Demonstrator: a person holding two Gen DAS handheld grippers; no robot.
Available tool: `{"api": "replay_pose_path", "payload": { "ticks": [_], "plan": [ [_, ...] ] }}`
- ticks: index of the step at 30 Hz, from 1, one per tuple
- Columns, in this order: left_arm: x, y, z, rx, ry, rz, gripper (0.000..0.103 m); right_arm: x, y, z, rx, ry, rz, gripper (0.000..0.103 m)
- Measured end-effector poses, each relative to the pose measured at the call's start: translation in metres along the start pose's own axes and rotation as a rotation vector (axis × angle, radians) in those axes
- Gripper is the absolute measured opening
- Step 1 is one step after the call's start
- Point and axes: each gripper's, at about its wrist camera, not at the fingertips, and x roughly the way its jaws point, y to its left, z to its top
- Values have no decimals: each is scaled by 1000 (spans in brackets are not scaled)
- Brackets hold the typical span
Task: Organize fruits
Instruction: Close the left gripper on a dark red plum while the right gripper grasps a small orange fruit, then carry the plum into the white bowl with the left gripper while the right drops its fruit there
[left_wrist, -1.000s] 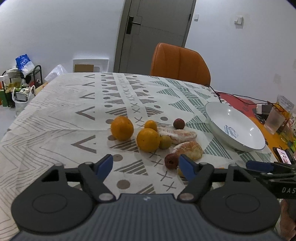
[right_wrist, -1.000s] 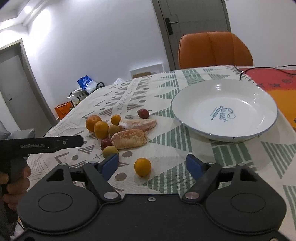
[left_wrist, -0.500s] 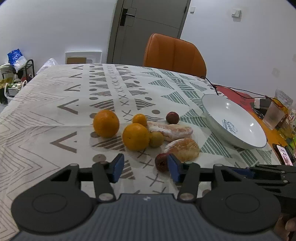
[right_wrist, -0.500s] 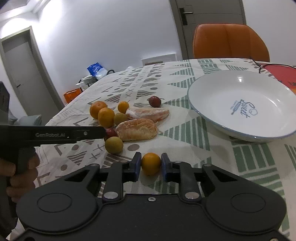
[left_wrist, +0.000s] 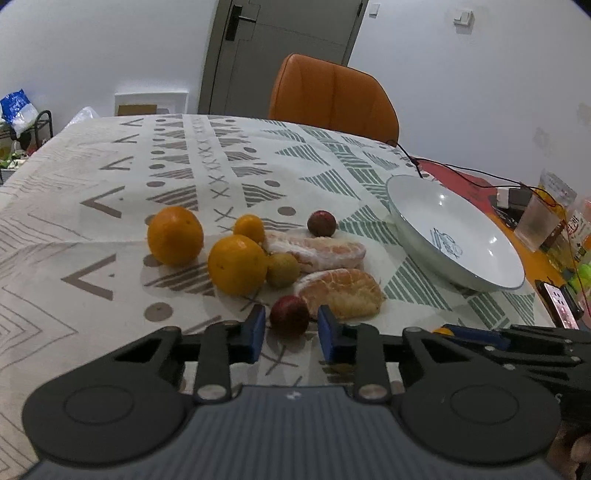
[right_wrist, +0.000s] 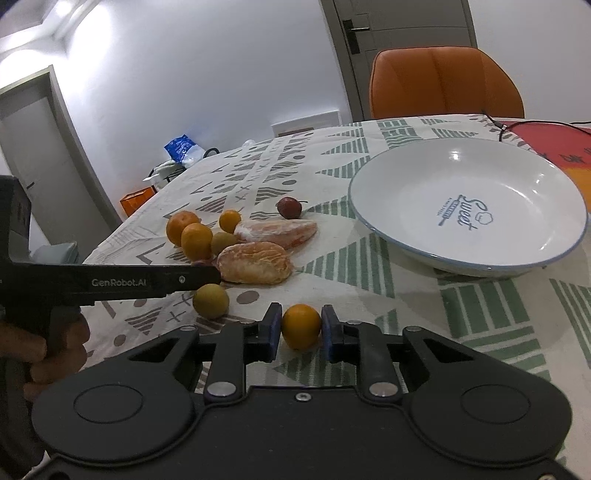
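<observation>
while both grippers sit low over the patterned white tablecloth on the tabletop, each has a small fruit between its blue pads. the right gripper has its jaws narrowed onto a small round orange fruit, and both pads touch its sides. the fruit is at the near edge of the tabletop; whether it rests on the cloth or is lifted cannot be told. the left gripper has its jaws narrowed around a small dark red round fruit. a thin gap shows at each pad, so contact is not confirmed.

just behind the dark red fruit lies a peeled orange citrus segment, with a second peeled pale pink citrus segment beyond it. a small yellow-green round fruit sits between the pink segment and a medium round orange, touching both. a larger round orange stands to the left, apart from the cluster, and a small orange citrus sits behind the medium one. a second dark red fruit with a stem lies at the far side of the group.

a second yellow-green round fruit lies near the right gripper, to its left. a white shallow bowl with a blue rim stands to the right of the fruits, well apart from them. an orange upholstered chair stands at the far edge of the tabletop.
</observation>
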Motion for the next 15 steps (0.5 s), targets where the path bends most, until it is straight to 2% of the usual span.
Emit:
{"api": "replay_pose_path", "payload": {
  "ticks": [15],
  "plan": [
    [-15, -4, 10, 11, -48, 29, 21, -10, -7, 12, 1, -59, 6, 21]
  ]
}}
